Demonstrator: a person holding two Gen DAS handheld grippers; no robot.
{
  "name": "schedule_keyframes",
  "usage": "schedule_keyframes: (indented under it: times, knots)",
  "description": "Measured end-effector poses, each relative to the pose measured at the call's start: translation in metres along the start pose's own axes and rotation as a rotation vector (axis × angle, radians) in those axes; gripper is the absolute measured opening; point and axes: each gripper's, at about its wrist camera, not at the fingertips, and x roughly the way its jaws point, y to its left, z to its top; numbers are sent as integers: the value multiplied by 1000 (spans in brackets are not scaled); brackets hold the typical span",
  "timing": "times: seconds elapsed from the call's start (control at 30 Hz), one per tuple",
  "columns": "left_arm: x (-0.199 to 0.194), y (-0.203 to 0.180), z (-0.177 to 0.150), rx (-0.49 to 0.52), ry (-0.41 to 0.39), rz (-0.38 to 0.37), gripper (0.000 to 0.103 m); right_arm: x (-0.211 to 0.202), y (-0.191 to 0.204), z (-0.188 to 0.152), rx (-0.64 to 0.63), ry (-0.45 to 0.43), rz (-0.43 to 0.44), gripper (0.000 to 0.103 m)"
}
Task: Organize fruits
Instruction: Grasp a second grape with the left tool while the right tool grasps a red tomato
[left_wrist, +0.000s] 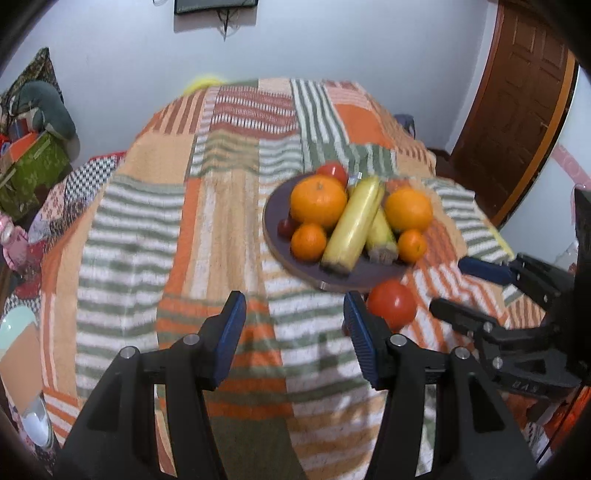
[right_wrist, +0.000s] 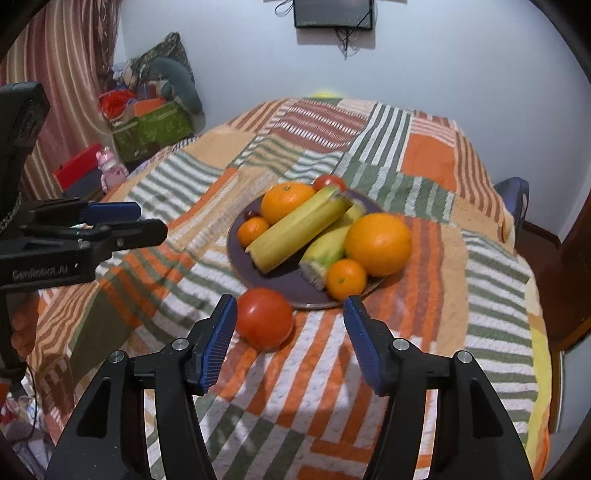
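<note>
left wrist view: our left gripper (left_wrist: 294, 325) hangs with jaws wide and nothing in them, over the striped tablecloth (left_wrist: 140, 236). Plate (left_wrist: 271, 229) of oranges and bananas sits ahead; loose tomato (left_wrist: 392, 303) lies just off its near rim.

right wrist view: our right gripper (right_wrist: 290, 325) has jaws wide, empty; tomato (right_wrist: 264, 318) sits between the fingers, close to the left pad.

step: we judge the last fruit is being collected.

next: centre on the tomato, close gently, lift to the plate (right_wrist: 236, 243).

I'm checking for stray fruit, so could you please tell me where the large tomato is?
The large tomato lies on the patchwork tablecloth, just off the plate's near rim.
</note>
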Motion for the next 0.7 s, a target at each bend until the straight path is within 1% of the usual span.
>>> schedule_keyframes:
  times: [0.13, 0.27, 0.43, 0.53, 0.63, 0.7]
  knots:
    - [15, 8, -17, -27, 55, -16, 55, 14, 10, -3, -16, 44, 9, 57]
    - [22, 13, -26, -43, 76, -29, 55, 33, 20, -6, -42, 95, 10, 57]
    - [27, 9, -29, -31, 89, -47, 54, 49, 24, -10, -61, 146, 16, 57]
    - [31, 4, -27, -20, 95, -64, 50, 48, 21, -10, -50, 145, 41, 57]
    - [36, -5, -26, -4, 103, -82, 46, 44, 16, -9, -38, 132, 50, 48]
    - [40, -14, -24, 16, 111, -92, 44, 40, 10, -9, -13, 124, 73, 48]
